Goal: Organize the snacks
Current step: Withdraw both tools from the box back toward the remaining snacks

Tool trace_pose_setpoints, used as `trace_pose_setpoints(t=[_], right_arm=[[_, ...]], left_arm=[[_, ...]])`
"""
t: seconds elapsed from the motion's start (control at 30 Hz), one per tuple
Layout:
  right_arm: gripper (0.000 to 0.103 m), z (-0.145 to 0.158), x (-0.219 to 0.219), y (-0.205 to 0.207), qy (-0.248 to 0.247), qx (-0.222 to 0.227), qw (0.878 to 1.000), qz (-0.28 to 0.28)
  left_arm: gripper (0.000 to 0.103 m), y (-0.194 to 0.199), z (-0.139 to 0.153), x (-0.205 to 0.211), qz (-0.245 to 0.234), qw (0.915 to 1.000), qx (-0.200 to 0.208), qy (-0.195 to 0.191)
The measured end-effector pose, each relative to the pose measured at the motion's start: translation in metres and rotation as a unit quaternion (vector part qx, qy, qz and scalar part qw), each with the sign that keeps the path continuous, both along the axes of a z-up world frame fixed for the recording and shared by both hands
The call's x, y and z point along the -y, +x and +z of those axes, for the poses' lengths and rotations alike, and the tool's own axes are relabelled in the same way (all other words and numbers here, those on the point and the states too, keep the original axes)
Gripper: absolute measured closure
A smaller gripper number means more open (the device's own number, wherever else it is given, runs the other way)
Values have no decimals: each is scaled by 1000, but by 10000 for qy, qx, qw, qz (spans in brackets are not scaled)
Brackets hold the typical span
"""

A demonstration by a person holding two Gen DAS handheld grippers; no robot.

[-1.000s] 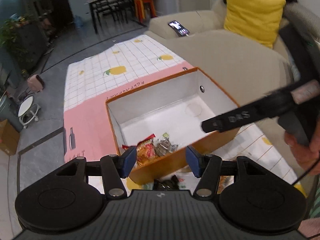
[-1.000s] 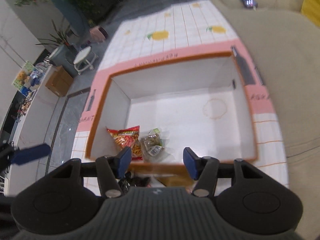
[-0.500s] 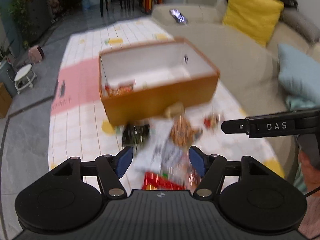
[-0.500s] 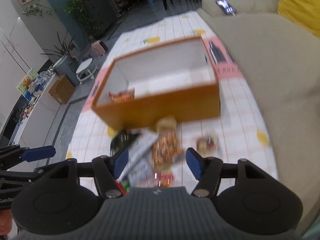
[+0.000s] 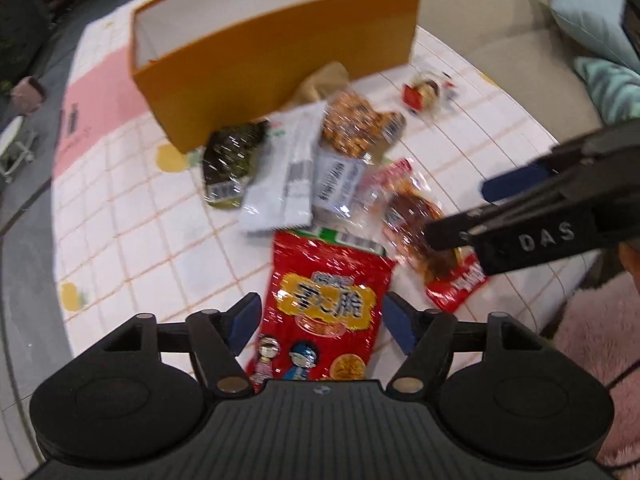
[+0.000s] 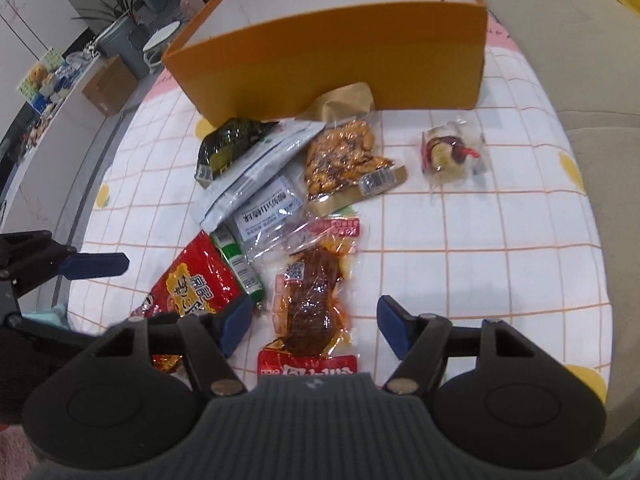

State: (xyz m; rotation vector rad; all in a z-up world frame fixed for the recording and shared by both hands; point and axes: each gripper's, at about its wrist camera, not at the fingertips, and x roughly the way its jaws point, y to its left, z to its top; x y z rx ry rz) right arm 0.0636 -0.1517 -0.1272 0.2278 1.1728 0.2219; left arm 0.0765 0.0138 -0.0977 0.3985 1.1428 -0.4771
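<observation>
Red foil caught the light where a large red snack bag [image 5: 326,304] lay on the grid-patterned cloth [image 6: 460,232], framed between the blue pads of the left gripper [image 5: 320,322], whose jaws were opening and pressed on nothing. Just to its right, a clear pack of dark braised meat [image 6: 310,296] sat beneath the right gripper [image 6: 314,322], its jaws likewise opening and gripping nothing, the pack lying between the pads without touching them. Farther off, a heap of snacks overlapped in front of the orange box [image 6: 332,60]: a dark green packet [image 6: 228,146], a long silver-white pouch [image 6: 252,176], a clear pack with a printed label [image 6: 268,210] and a bag of golden-brown fried pieces [image 6: 344,158]. A small clear-wrapped sweet [image 6: 452,154] lay alone to the right, well apart from the pile. A tan wrapper [image 6: 344,100] rested against the front wall of the box, which stood open-topped with white inner walls. Beyond the cloth ran a beige sofa [image 6: 560,40] and, on the other side, a grey tiled floor [image 5: 24,216]
</observation>
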Motion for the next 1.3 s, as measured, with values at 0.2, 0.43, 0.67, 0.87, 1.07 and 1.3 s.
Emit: trace_pose_setpoints(t=[0.2, 0.43, 0.67, 0.87, 1.07, 1.3], right_arm=[[36, -13, -10, 4, -71, -131, 9997, 199], [36, -23, -17, 9, -279, -133, 9990, 338], [35, -34, -19, 13, -304, -255, 9983, 426], [35, -35, -24, 13, -403, -116, 9975, 569], [41, -35, -28, 10, -625, 28, 9953, 736], [59, -34, -14, 7, -504, -39, 9970, 584]], left_arm=[[15, 4, -13, -2, -71, 9999, -99, 39], [14, 9, -29, 1, -166, 9993, -301, 135], [9, 14, -36, 3, -155, 9993, -315, 150], [8, 18, -42, 3, 19, 9993, -352, 115], [6, 23, -52, 0, 276, 9986, -402, 190], [21, 26, -49, -9, 656, 9966, -490, -18]])
